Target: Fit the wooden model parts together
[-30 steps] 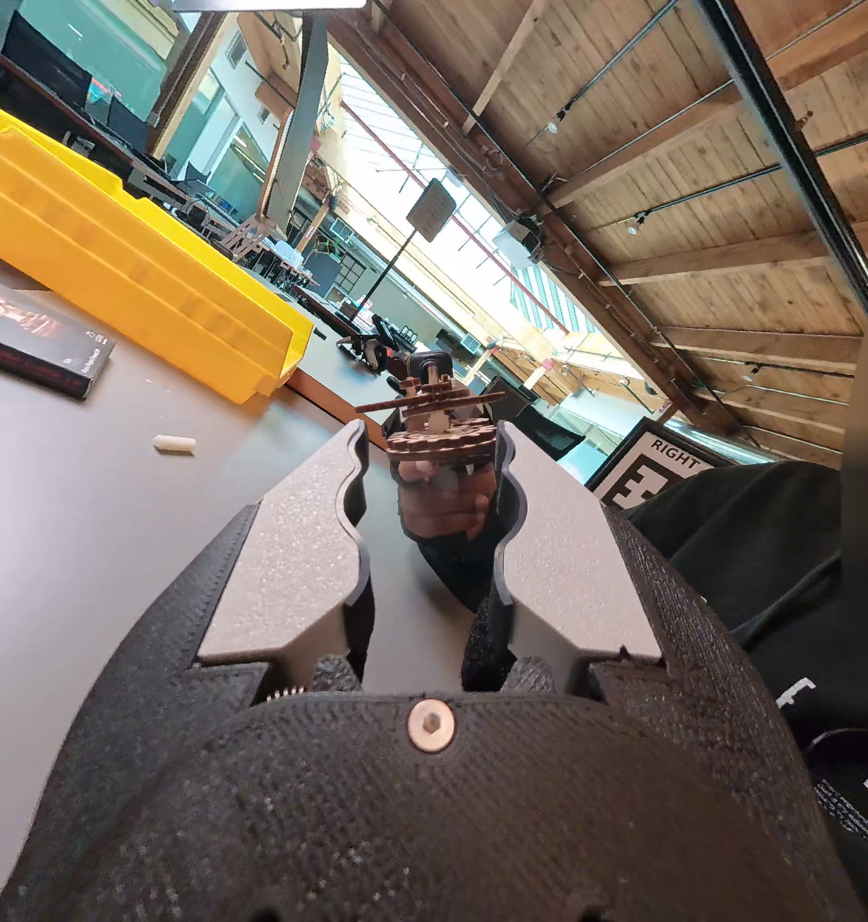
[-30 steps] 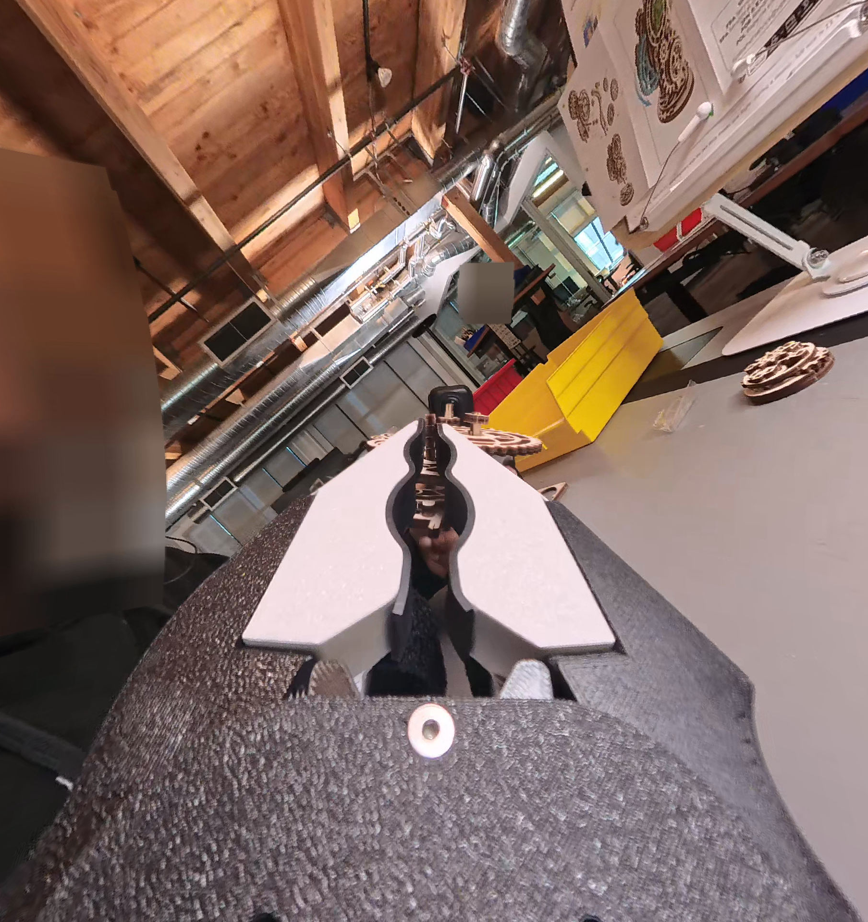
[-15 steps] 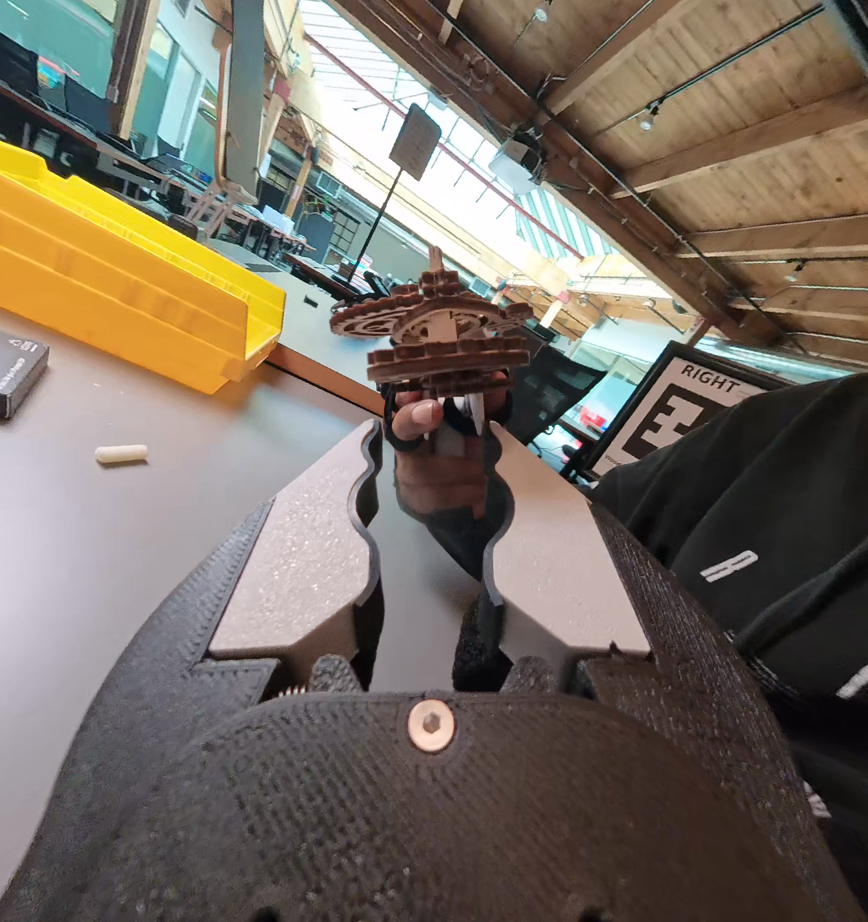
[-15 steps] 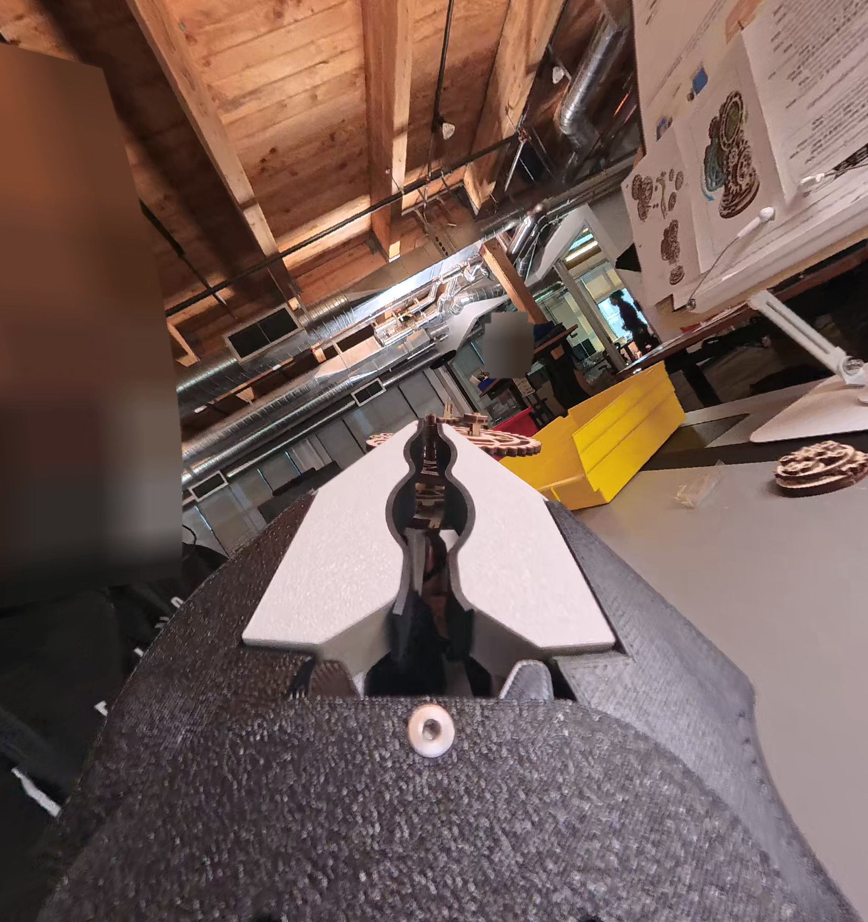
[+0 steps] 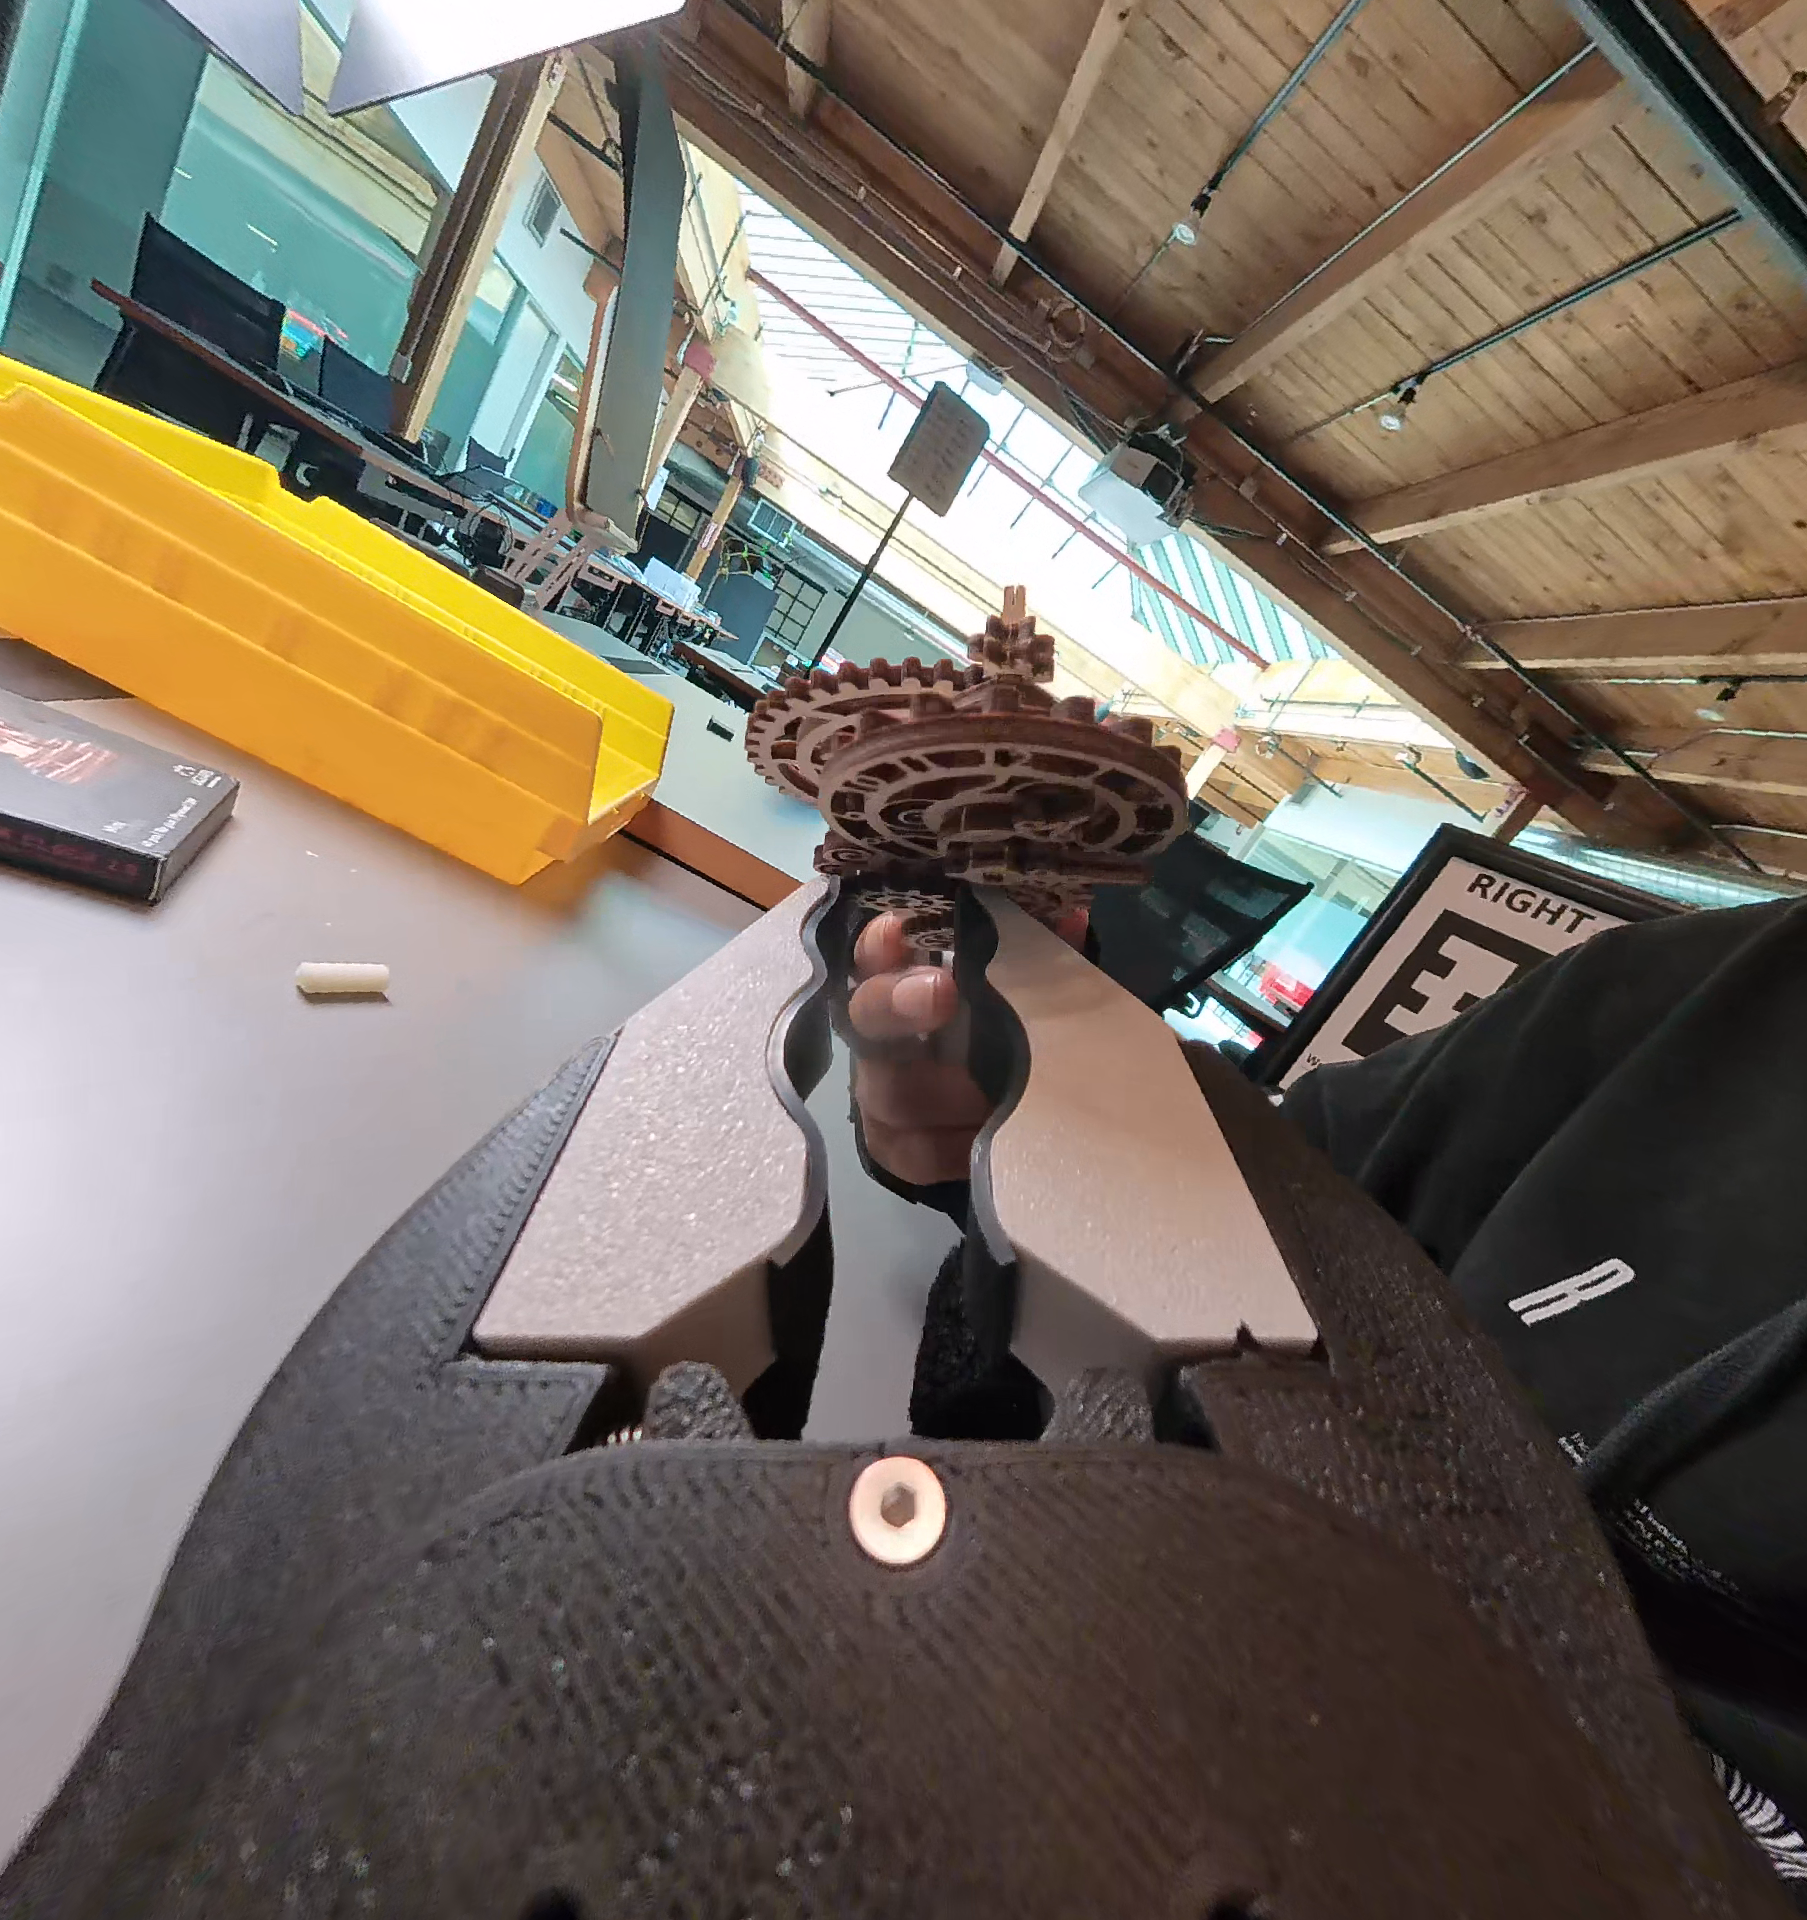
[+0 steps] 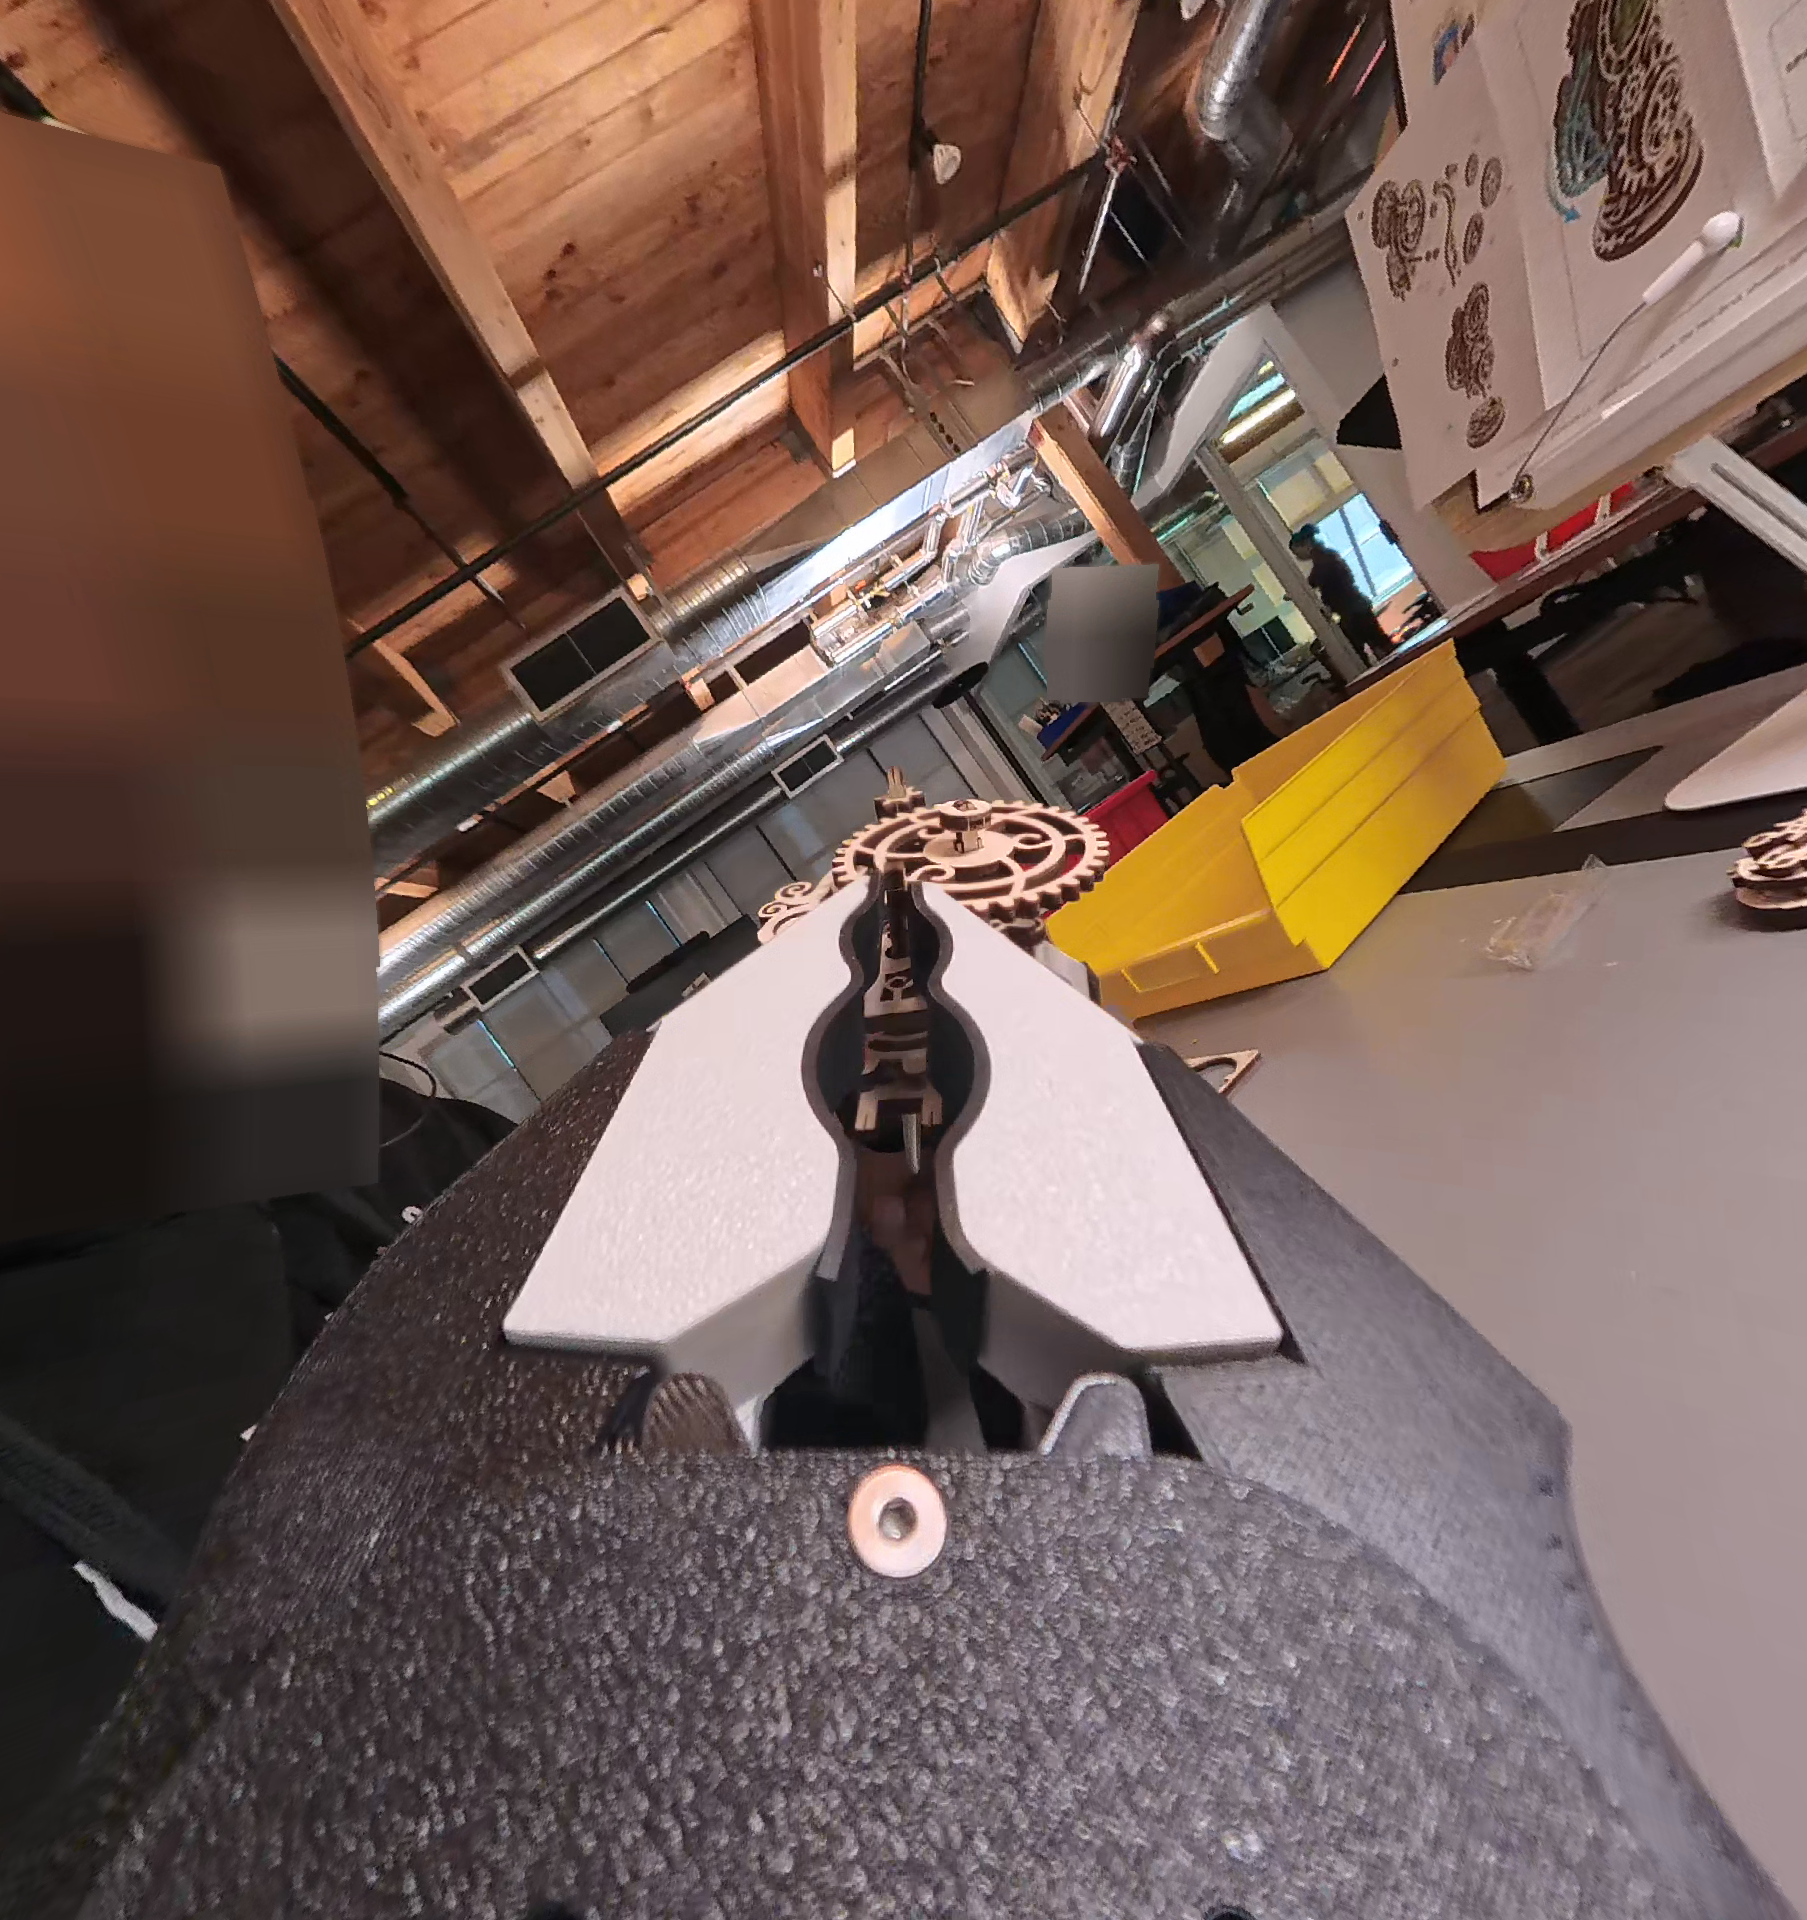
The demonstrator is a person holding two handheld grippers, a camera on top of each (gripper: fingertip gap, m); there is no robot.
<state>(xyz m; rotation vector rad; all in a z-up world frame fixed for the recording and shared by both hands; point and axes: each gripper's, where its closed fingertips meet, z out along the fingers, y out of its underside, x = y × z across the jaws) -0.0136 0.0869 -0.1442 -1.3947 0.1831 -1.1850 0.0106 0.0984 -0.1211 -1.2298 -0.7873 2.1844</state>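
- Left wrist view, item 1: brown laser-cut wooden gear model, one, held up in the air. Its stacked discs lie roughly flat, directly beyond and just above the fingertips of the left gripper.
- Item 2: left gripper, fingers narrowed but not met. A small lower gear of the model sits between the tips, with a gap showing on the left-hand side, so it does not look clamped.
- Key relation, as a judgement: the model's underside stem points down into the left gripper's gap, so the left gripper is the one placed to close on it.
- Also on the grey table: one yellow plastic bin, one flat black box, one small white cylindrical peg.
- Right wrist view, item 1: right gripper, fingers pressed together on a thin fretwork plate of the same model, seen edge-on. The toothed wheel stands just past the tips.
- Also here: one more wooden gear assembly lying on the table, well apart, and one clear plastic bag.
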